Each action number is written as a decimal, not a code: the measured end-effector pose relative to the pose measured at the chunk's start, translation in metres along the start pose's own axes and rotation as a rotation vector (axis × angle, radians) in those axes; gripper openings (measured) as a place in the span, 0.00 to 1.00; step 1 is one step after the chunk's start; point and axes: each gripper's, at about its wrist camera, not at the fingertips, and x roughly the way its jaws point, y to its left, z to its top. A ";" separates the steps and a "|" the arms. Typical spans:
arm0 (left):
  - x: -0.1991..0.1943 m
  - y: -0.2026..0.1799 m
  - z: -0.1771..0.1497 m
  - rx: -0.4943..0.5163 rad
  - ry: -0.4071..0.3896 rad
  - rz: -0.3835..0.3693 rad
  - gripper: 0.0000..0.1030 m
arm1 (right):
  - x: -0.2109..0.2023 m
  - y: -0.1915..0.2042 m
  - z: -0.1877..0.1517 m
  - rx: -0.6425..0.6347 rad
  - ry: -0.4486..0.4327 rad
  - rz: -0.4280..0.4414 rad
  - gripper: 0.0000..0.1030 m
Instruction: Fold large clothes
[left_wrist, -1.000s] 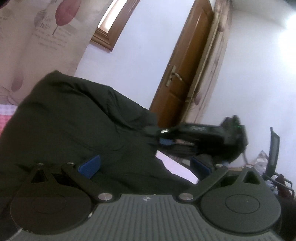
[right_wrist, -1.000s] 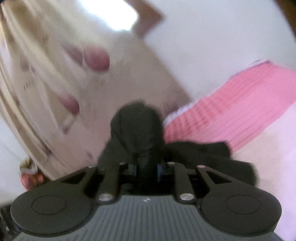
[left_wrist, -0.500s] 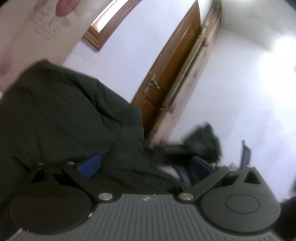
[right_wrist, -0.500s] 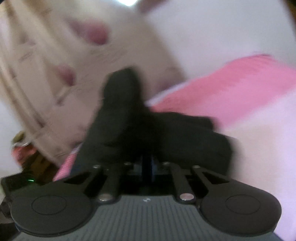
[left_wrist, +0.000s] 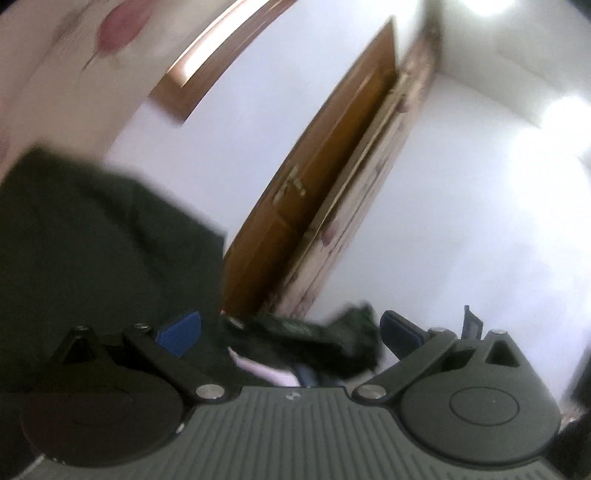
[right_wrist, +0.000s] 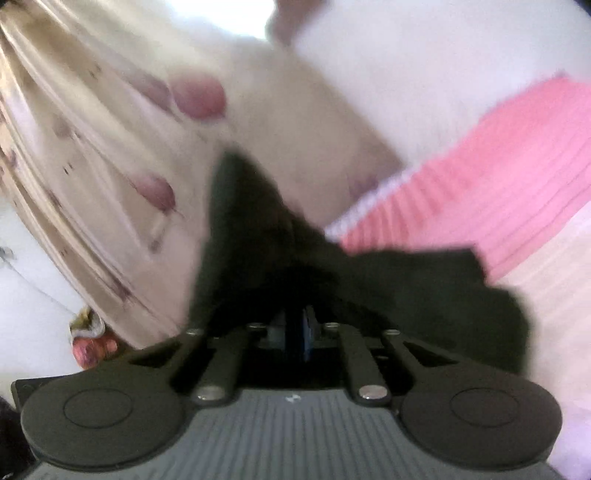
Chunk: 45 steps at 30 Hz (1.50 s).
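Observation:
A large dark garment (left_wrist: 92, 251) fills the left of the left wrist view, lifted up in the air. My left gripper (left_wrist: 288, 328) is open, its blue pads (left_wrist: 181, 330) wide apart, with the cloth against the left pad. The other gripper (left_wrist: 325, 332) shows low between the pads, blurred. In the right wrist view my right gripper (right_wrist: 297, 328) is shut on a bunch of the dark garment (right_wrist: 258, 236), which rises in a peak ahead and drapes to the right. Both views are blurred.
A pink bedspread (right_wrist: 498, 192) lies to the right. A cream curtain with red flowers (right_wrist: 92, 166) hangs on the left. A brown wooden door (left_wrist: 314, 192) and white walls stand behind. A window frame (left_wrist: 192, 74) is at upper left.
Both grippers have swung with the garment. In the left view the other gripper has dropped lower. In the right view the cloth peak has shifted and the curtain fills more of the frame.

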 end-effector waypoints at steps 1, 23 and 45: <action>0.002 -0.004 0.009 0.015 -0.004 0.019 1.00 | -0.018 0.002 0.003 0.000 -0.037 -0.027 0.37; 0.030 0.065 -0.006 -0.171 0.052 -0.083 0.99 | 0.039 0.037 0.017 -0.071 0.027 0.039 0.14; 0.095 0.033 -0.061 0.017 0.247 -0.099 0.97 | 0.063 -0.018 0.023 -0.036 0.213 -0.110 0.20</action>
